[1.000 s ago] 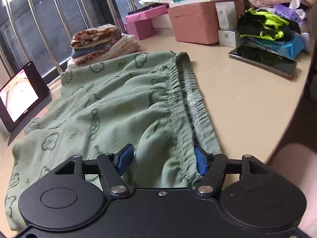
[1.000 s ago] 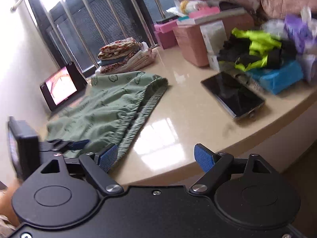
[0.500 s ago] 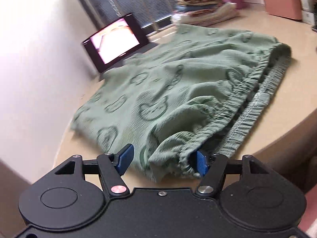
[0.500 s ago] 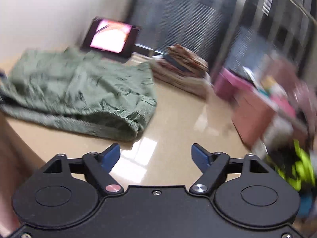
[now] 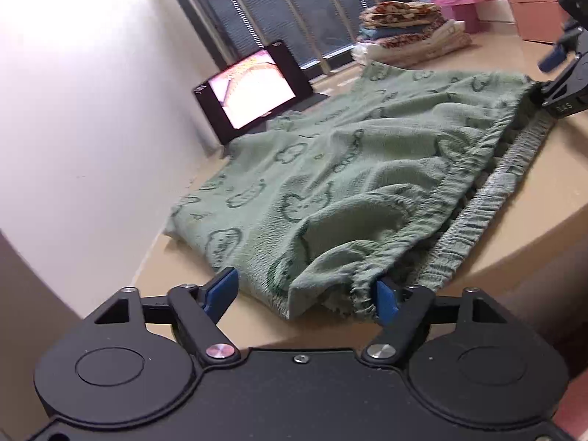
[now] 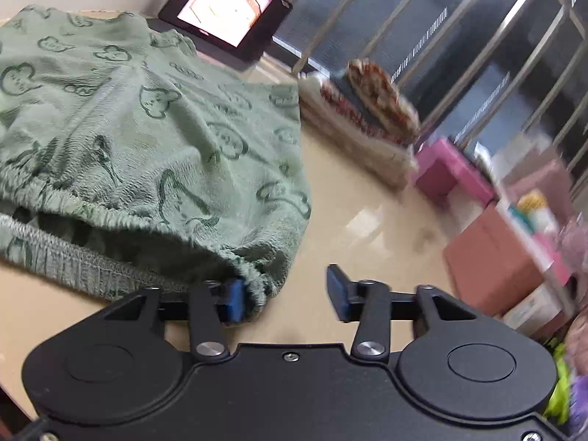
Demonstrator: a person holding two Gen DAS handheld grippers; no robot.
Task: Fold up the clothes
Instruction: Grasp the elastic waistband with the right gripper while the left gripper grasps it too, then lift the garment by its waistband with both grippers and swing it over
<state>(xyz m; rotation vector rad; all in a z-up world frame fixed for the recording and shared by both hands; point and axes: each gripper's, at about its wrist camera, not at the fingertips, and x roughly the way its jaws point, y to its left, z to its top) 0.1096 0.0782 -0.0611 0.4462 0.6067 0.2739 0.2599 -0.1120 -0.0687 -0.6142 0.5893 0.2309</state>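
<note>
Green shorts with a dark bear print [image 5: 352,169] lie spread on the beige table [image 5: 257,323], elastic waistband toward me. My left gripper [image 5: 305,294] is open, its jaws astride the near waistband corner; the right pad touches the band. My right gripper [image 6: 286,290] is open at the other waistband corner of the shorts [image 6: 147,139], its left pad against the gathered cloth. The right gripper also shows in the left wrist view [image 5: 562,73] at the far corner.
A lit tablet [image 5: 253,88] leans against the wall behind the shorts. A stack of folded clothes [image 5: 404,33] sits by the window bars. Pink boxes [image 6: 488,235] stand at the right. The table edge runs close under both grippers.
My right gripper has moved in from the open tabletop to the far waistband corner. My left gripper has stayed at the near corner, open, with the view swung slightly.
</note>
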